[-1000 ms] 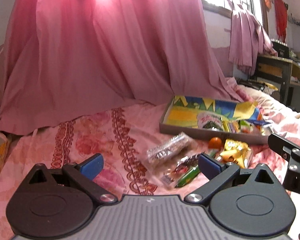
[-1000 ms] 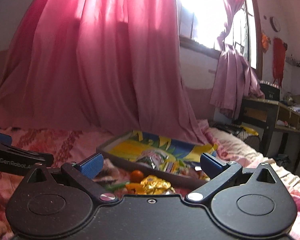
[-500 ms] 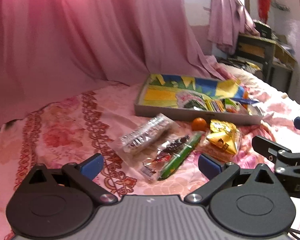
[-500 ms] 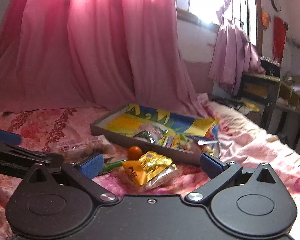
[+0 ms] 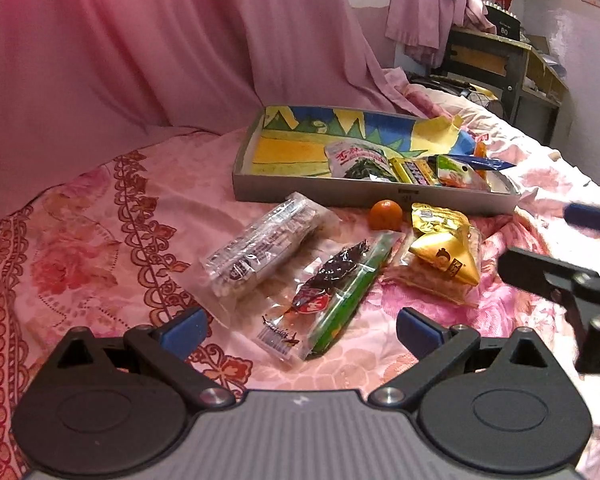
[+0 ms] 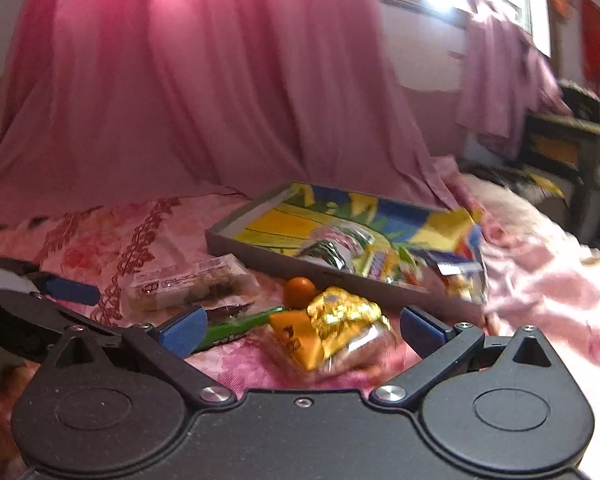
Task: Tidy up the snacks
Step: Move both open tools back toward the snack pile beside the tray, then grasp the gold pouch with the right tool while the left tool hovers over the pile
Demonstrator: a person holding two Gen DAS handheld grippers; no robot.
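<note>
Along the left and upper part of both views a pink curtain hangs down onto the bed, whose sheet is pink with a red flower pattern.

At the bottom of the left wrist view the left hand-held gripper hangs low over the sheet with its blue-padded jaws spread wide and nothing between them. Just beyond it, in the middle of the frame, a clear packet of nut bars lies slantwise. To its right sits a clear packet with a dark dried snack, touching a long green stick packet on its right side. Above them, near the frame's centre, a small orange rests just in front of the grey wall of a tray. Right of the orange lies a gold and yellow packet.

The tray has a bright painted floor of yellow, blue and green. Several snack packets are heaped in its right half; its left half shows bare floor.

At the bottom of the right wrist view the right hand-held gripper is likewise wide open and holds nothing, poised just above the gold and yellow packet. This view is blurred. At the right edge of the left wrist view a dark wooden cabinet stands beyond the bed.
</note>
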